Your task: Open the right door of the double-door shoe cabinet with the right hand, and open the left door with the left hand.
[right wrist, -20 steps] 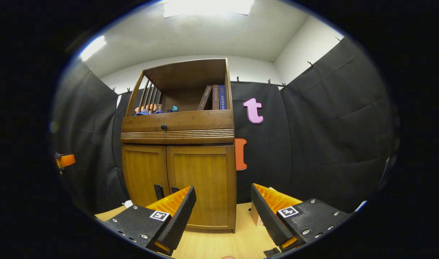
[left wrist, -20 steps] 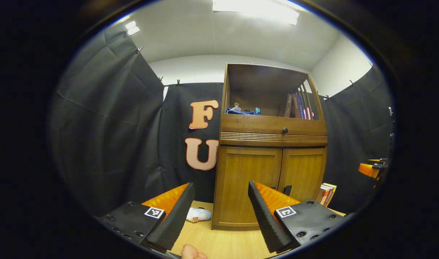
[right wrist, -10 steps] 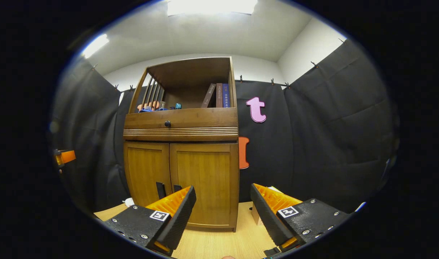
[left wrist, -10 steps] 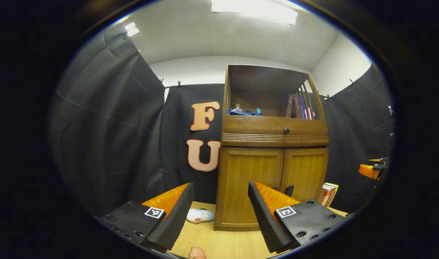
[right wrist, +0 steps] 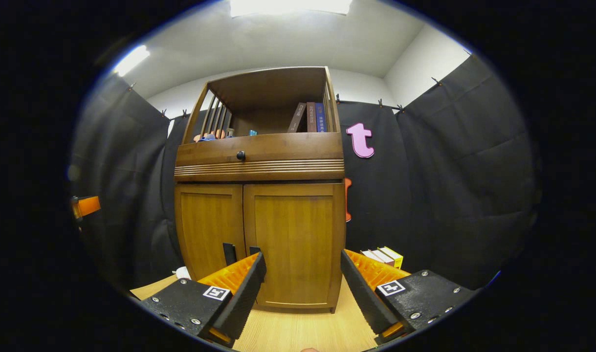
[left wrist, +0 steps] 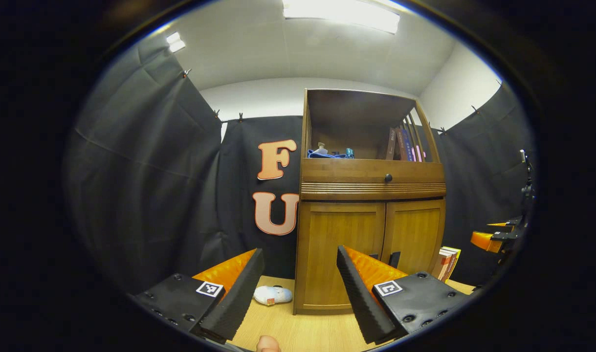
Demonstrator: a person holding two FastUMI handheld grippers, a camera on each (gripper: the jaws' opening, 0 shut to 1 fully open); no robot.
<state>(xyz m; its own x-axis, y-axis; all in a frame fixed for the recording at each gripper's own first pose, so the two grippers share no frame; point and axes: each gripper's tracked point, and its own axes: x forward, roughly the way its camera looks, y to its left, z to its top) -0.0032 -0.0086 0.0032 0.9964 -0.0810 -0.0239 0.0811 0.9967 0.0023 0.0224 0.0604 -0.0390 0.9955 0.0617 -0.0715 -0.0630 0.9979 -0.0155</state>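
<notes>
Facing the shoe cabinet (right wrist: pixel 259 230) with both doors shut, the right gripper (right wrist: pixel 302 288) is gaping wide and empty, the right door's handle (right wrist: pixel 253 250) lying ahead, just left of its gap. The left gripper (left wrist: pixel 300 288) is also hanging wide, farther off.

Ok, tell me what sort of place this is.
Most likely a staged recording booth made to look like a home corner, not a lived-in room. Black cloth walls are clipped up around a lone wooden shoe cabinet on a wood-look floor, with a ceiling light panel above.
</notes>
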